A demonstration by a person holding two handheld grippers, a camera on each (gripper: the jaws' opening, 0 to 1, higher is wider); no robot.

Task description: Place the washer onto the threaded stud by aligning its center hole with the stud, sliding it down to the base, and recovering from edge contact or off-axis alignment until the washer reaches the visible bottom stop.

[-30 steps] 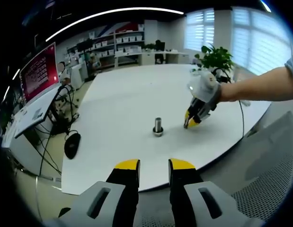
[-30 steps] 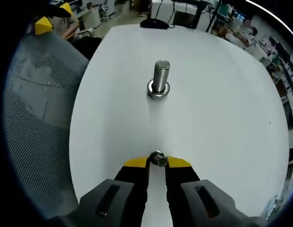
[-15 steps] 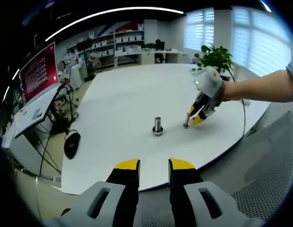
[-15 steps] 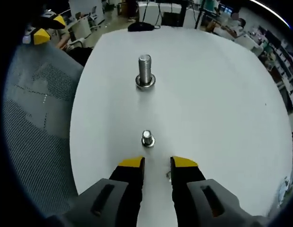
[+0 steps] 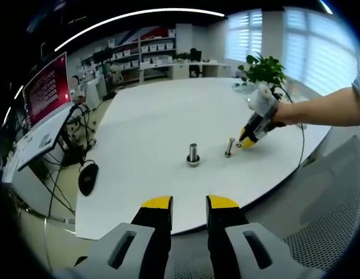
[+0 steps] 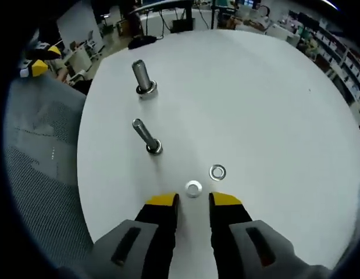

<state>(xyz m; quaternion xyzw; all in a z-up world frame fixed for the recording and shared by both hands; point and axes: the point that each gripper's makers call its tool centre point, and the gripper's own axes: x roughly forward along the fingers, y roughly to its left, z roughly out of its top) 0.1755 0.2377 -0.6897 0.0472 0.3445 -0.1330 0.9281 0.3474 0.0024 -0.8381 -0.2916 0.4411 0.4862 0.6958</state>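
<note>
A thick threaded stud (image 5: 193, 154) (image 6: 142, 78) stands upright on the white table (image 5: 156, 128) (image 6: 273, 104), with a ring-like flange at its base. A thinner bolt (image 5: 228, 147) (image 6: 146, 136) stands head-down beside it. Two flat washers lie on the table just ahead of my right gripper (image 6: 193, 200): one washer (image 6: 193, 188) between the open fingertips' line, the other washer (image 6: 217, 172) slightly farther right. In the left gripper view the right gripper (image 5: 249, 139) hovers right of the thin bolt. My left gripper (image 5: 189, 203) is open, held off the table's near edge.
A grey mesh chair (image 5: 337, 192) (image 6: 40, 174) sits at the table edge. A dark mouse (image 5: 89, 177), cables and a monitor (image 5: 47, 87) are to the left, and a potted plant (image 5: 266, 70) stands at the far side. The left gripper's yellow tips (image 6: 34, 61) show beyond the chair.
The right gripper let go of the thin bolt, which now stands on the table, then drew back and swung right over two washers. The left gripper stayed put.
</note>
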